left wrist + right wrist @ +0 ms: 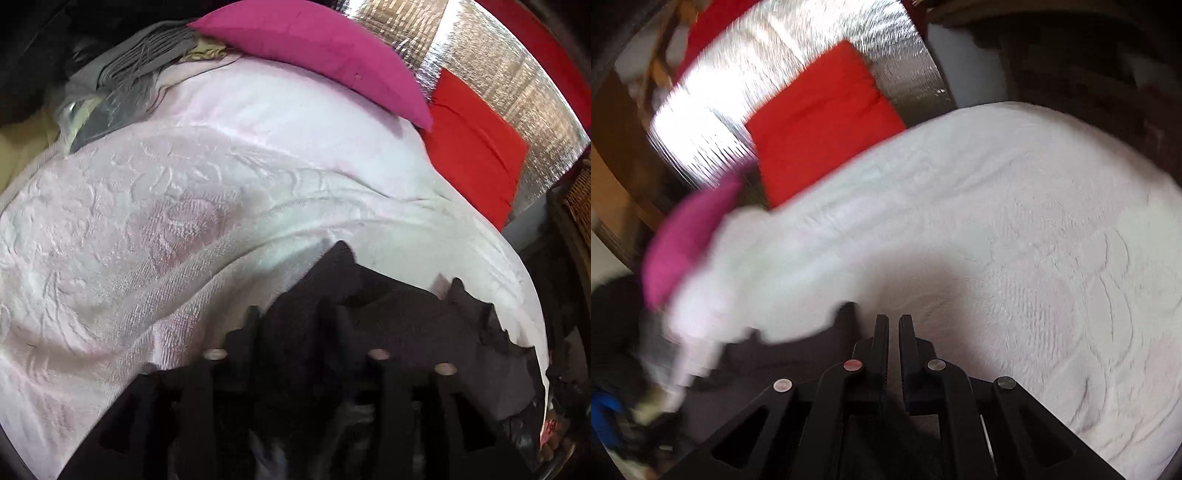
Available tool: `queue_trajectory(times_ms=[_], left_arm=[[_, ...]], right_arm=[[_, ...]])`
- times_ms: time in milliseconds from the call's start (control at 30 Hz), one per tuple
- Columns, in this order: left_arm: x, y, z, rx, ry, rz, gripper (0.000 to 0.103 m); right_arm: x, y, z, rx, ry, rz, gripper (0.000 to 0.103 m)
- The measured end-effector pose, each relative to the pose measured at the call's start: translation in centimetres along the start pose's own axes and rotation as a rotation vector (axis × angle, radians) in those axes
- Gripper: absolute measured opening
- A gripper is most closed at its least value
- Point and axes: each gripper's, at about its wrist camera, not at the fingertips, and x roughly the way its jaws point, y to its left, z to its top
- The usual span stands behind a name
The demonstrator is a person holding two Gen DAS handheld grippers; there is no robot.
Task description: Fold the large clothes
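In the left wrist view, your left hand-held gripper (295, 325) sat at the bottom centre, its fingers buried in a dark garment (388, 306) bunched there; they appeared clamped on that cloth, though the folds hid the tips. The garment lay at the lower edge of the pale pink bedspread (166, 221). To fold well, you needed to lift that held edge clear, keep it taut, then lay it flat on open bedspread. One magenta pillow (314, 51) and one red cushion (476, 147) lay at the upper right.

In the right wrist view, your right hand-held gripper (894, 328) at bottom centre had its fingers nearly together, gripping nothing. The dark garment showed at lower left, just beside the fingers.
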Motion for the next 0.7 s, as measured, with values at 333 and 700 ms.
queue_trajectory(times_ms=[333, 700], left_arm=[[-7.1, -1.1, -2.6, 0.159, -0.031, 0.026, 0.074], [-8.0, 4.2, -8.6, 0.155, 0.074, 0.157, 0.075]], right_arm=[[-9.1, -0.1, -5.6, -0.108, 0.073, 0.026, 0.009], [-13.4, -0.9, -12.5, -0.112, 0.170, 0.066, 0.009]])
